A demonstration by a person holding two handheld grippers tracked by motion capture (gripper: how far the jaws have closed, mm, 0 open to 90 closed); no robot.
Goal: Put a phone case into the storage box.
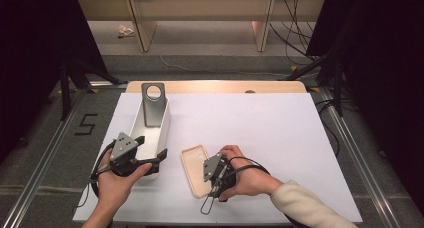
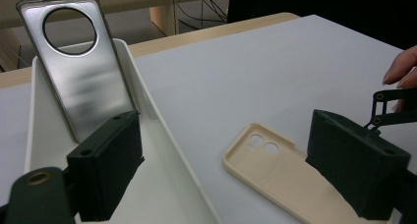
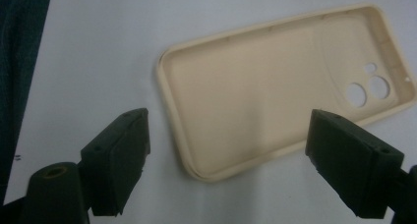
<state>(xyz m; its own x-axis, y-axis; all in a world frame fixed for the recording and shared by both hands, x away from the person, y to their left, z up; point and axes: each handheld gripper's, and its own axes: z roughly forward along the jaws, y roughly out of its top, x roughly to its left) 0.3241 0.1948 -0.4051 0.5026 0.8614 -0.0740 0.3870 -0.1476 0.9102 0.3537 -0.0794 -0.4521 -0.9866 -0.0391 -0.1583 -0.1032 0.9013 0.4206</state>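
A white sheet [image 1: 260, 133] covered the table, leaving a strip of pale wooden tabletop [image 1: 220, 86] exposed along the far edge. Beyond the table lay grey carpeted floor [image 1: 200, 63], on which black cables [image 1: 292, 35] trailed at the right and a black numeral "5" [image 1: 86, 124] was marked at the left; light wooden furniture legs [image 1: 141, 28] stood farther back, and metal rails [image 1: 45, 153] ran along both sides of the table. A long white tray [image 1: 162, 125] rested on the left part of the sheet, and a grey phone case [image 1: 152, 105] with a large round camera opening leaned upright against the tray's far end. The left gripper [image 1: 150, 163], held in the person's left hand [image 1: 117, 180], sat at the near end of the tray; in the left gripper view its jaws stood apart, one inside the tray and one outside it, straddling the tray's right wall. A beige phone case [image 1: 194, 168] lay flat on the sheet just right of the tray, open side up, its camera holes toward the far end. The right gripper [image 1: 214, 175], held in the person's right hand [image 1: 245, 175] with a cream sleeve [image 1: 305, 203] behind it, was just beside the beige phone case on its right; in the right gripper view its jaws stood wide apart above the case, closed on nothing.
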